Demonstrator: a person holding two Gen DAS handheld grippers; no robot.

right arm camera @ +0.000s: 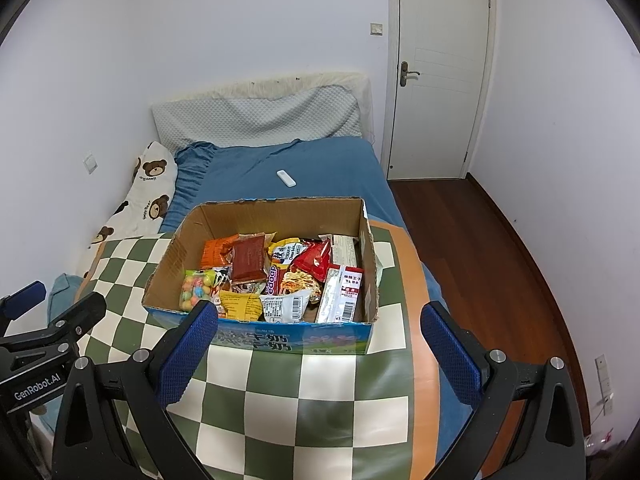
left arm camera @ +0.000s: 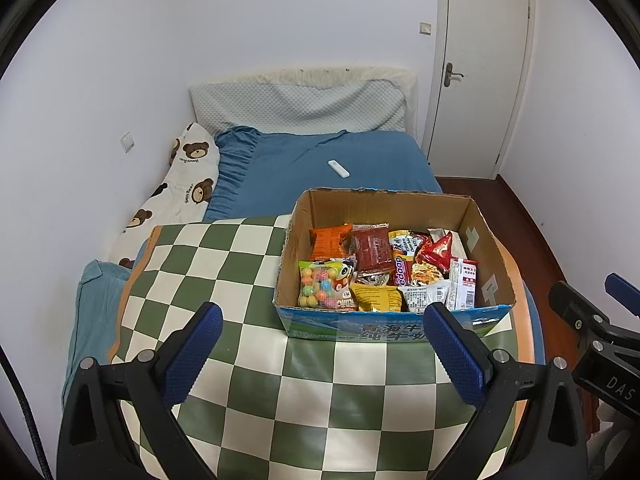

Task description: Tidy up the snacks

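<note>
An open cardboard box stands on a green-and-cream checked mat on the bed. It holds several snack packs: an orange bag, a dark red pack, a bag of coloured balls, a yellow bag and a red-and-white pack. My left gripper is open and empty, held in front of the box. My right gripper is open and empty, held just before the box's front wall.
A white remote lies on the blue bedsheet. A bear-print quilt lies along the left wall. A pillow leans at the headboard. A white door and wood floor are to the right.
</note>
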